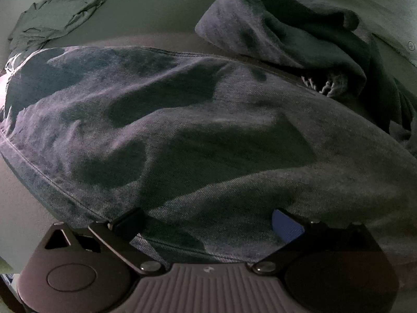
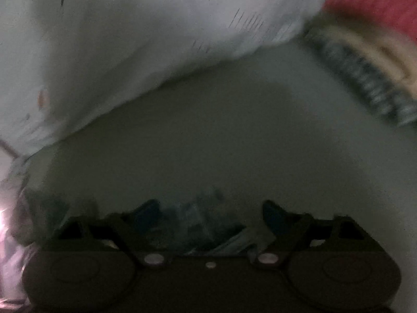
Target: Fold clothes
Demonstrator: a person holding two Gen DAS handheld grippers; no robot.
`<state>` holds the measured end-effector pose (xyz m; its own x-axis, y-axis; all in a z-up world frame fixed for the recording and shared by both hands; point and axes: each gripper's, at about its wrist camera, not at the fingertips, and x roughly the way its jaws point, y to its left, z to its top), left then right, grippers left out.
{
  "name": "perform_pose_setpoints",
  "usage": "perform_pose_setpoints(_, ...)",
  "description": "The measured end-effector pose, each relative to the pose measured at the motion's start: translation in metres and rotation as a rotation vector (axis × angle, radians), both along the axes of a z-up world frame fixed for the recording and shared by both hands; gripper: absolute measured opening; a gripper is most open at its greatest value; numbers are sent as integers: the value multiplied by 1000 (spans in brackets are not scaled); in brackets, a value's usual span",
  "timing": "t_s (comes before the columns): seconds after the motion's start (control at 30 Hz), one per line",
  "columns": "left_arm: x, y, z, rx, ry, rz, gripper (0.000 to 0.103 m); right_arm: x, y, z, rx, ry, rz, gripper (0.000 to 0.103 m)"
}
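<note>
In the left wrist view a large piece of dark blue denim (image 1: 182,135) fills the frame and drapes over my left gripper (image 1: 208,221). Its fingers (image 1: 286,224) stand wide apart, with the denim hem lying between and over them. A second bunched dark denim piece (image 1: 281,26) lies at the back right. In the right wrist view, which is blurred, my right gripper (image 2: 211,216) has its fingers (image 2: 273,216) apart, with a scrap of bluish cloth (image 2: 200,224) between them near the base.
A crumpled grey-green garment (image 1: 57,18) lies at the back left on the dark surface (image 1: 151,7). In the right wrist view a white sheet (image 2: 130,39) hangs at the upper left. A red, cream and patterned cloth (image 2: 378,52) sits at the upper right.
</note>
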<state>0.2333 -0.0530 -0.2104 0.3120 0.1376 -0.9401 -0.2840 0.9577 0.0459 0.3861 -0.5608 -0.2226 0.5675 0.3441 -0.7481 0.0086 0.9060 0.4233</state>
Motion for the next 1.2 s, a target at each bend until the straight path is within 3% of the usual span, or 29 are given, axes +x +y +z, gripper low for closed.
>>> perform_pose_setpoints(0.03,1,1,0,-1,2,1,103,1,3,1,7,-2,10,33)
perform_pose_setpoints(0.1,2,2,0,-2,5,3,103,-3,5,11,-4,-45,-4,20)
perform_pose_setpoints(0.27,8,4,0,-7,26,12,103,-20,-3,98,-246,-367,-214,17)
perform_pose_setpoints(0.33,10,4,0,-10,30,21,103,-10,-26,124,-282,-418,-345,17)
perform_pose_setpoints(0.4,12,3,0,-9,27,27,103,14,-34,123,-347,-425,-370,18)
perform_pose_setpoints(0.47,13,2,0,-6,23,36,103,41,-29,105,-390,-371,-322,24)
perform_pose_setpoints(0.57,15,3,0,-7,27,43,103,67,1,71,-466,-139,-209,26)
perform_pose_setpoints(0.6,16,3,0,-8,28,44,103,61,6,70,-460,-137,-220,34)
perform_pose_setpoints(0.63,17,3,0,-8,28,45,103,48,9,73,-442,-166,-244,56)
perform_pose_setpoints(0.7,17,2,1,-6,24,48,103,20,6,83,-402,-219,-304,79)
perform_pose_setpoints(0.8,15,0,1,2,4,50,103,-30,-12,93,-383,-227,-420,80)
perform_pose_setpoints(0.9,10,1,0,9,-14,51,103,-92,-30,92,-337,-144,-551,80)
perform_pose_setpoints(1.0,7,-2,0,16,-32,60,103,-143,-43,70,-232,-22,-635,83)
perform_pose_setpoints(1.1,2,-5,1,25,-54,72,103,-162,-41,37,-82,99,-625,85)
perform_pose_setpoints(1.2,-1,-9,2,36,-81,88,103,-160,-20,20,-44,93,-600,83)
